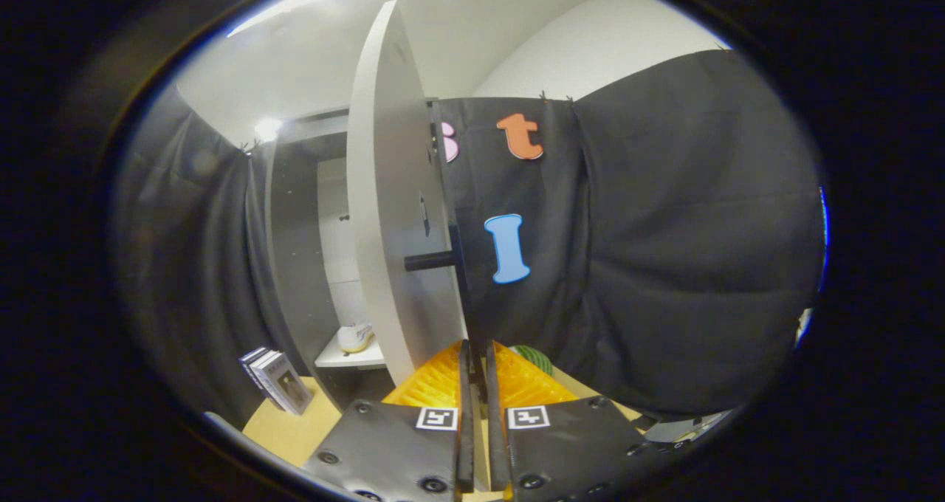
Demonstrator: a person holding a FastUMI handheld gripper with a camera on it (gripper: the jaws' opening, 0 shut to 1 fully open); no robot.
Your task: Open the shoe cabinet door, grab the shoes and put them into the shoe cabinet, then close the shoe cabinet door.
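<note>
One shoe cabinet door [391, 192] stands edge-on just ahead, long axis upright, dark handle [430, 260] pointing right | gripper [477, 362] fingers nearly together, perhaps nipping the door's lower edge | one shoe [355, 337] on the cabinet shelf [351, 358] beyond-left | books [277, 380] left.

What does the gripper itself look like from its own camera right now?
The gripper has two flat dark plates side by side, each fixed with round screws and marked at its inner top corner with a square black-and-white tag. Its ribbed jaws stand almost together on the cabinet door's edge.
</note>
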